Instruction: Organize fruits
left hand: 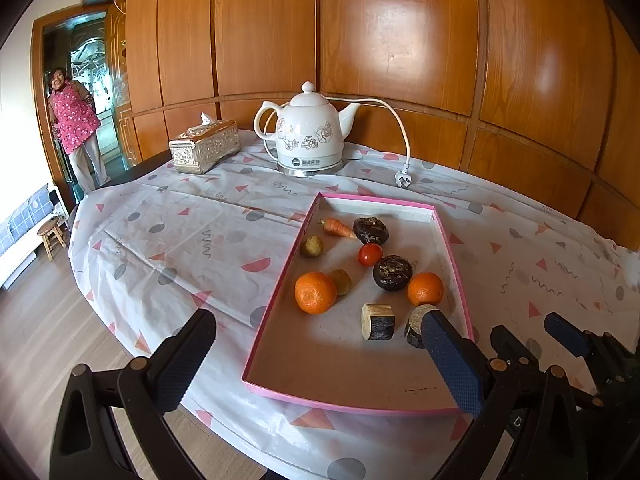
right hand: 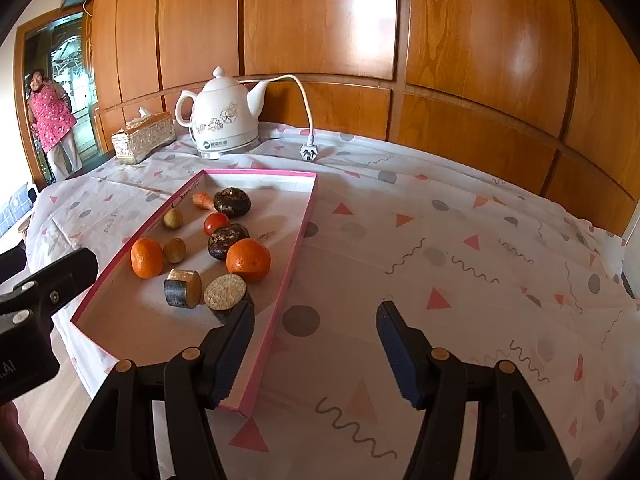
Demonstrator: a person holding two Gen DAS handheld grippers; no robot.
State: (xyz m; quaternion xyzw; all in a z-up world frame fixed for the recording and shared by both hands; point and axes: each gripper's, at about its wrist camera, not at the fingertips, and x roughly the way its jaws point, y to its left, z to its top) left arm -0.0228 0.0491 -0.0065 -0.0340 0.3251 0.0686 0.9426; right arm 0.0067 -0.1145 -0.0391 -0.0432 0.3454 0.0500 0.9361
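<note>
Pink-rimmed and shallow, a tray lies on the cloth-covered surface and holds all the produce: two oranges, a small tomato, a little carrot, two dark wrinkled fruits, two small brownish round fruits and two short dark cut stubs. Everything sits loose and close together in the tray's middle.

The left gripper hovers at the near end of the tray, jaws open and empty. The right gripper hangs just beside the tray's near right corner, jaws open and empty, one finger over the rim and the other over bare cloth.

Likely risks: the round fruits roll easily, so a nudge from a finger could scatter the oranges or the tomato into their neighbours. The tomato looks soft and could bruise under a hard squeeze. A finger catching the thin rim could shove or tip the light tray. The two grippers are near each other and could collide. A white kettle and its loose plug sit well behind.
</note>
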